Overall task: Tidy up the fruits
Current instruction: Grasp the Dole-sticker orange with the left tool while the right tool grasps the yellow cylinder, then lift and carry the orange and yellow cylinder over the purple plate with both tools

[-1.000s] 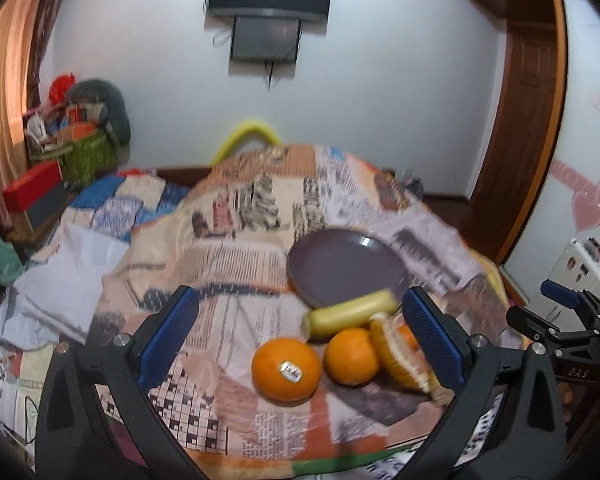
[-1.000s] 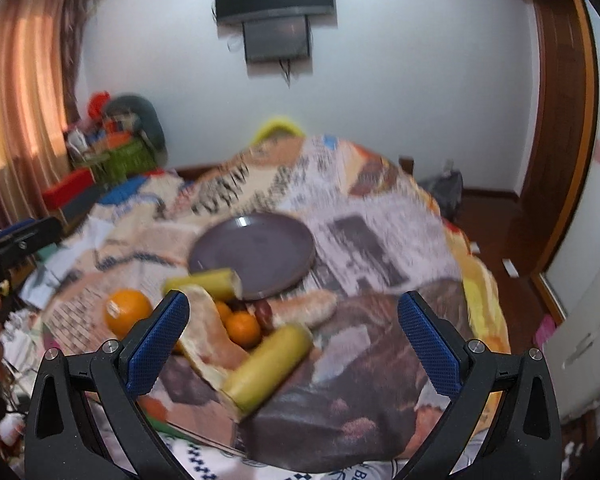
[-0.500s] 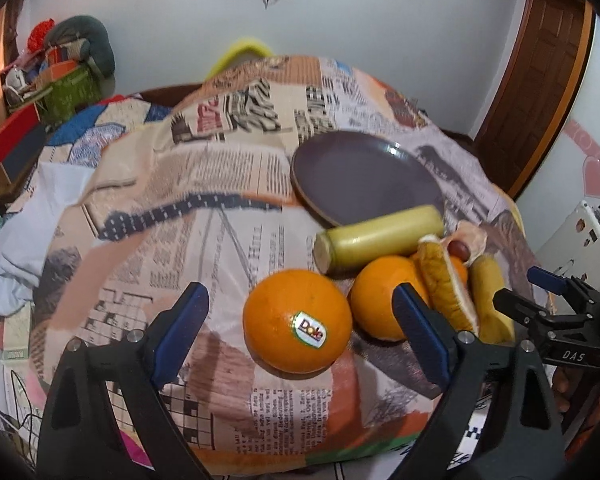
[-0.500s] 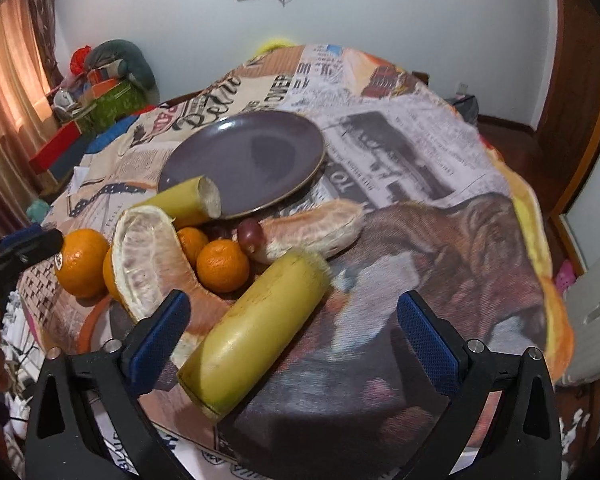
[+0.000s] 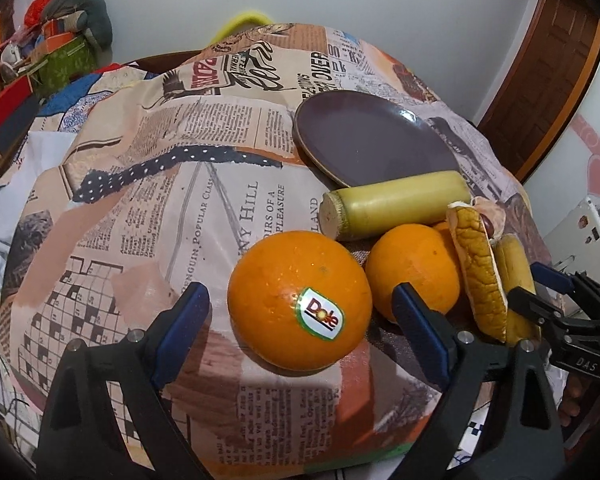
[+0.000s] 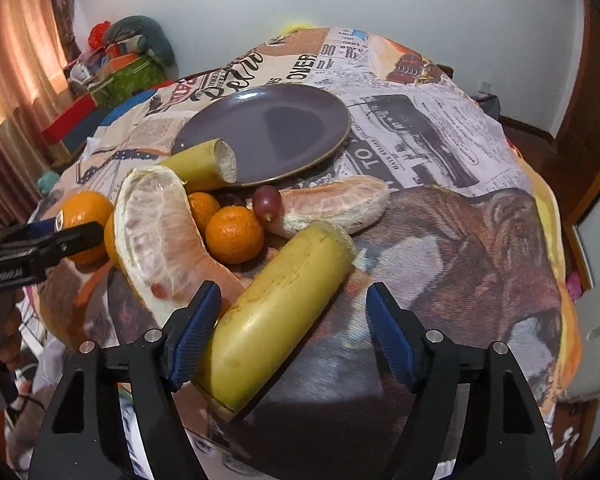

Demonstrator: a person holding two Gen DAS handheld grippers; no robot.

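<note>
The left gripper (image 5: 300,312) stands open around the stickered orange (image 5: 299,300). The right gripper's (image 6: 292,316) fingers, just closing, flank the banana (image 6: 278,320) without gripping, near the plate (image 6: 300,96).

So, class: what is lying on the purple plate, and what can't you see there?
The purple plate holds no fruit; only one banana piece's cut end overlaps its near rim, hiding that edge.
</note>
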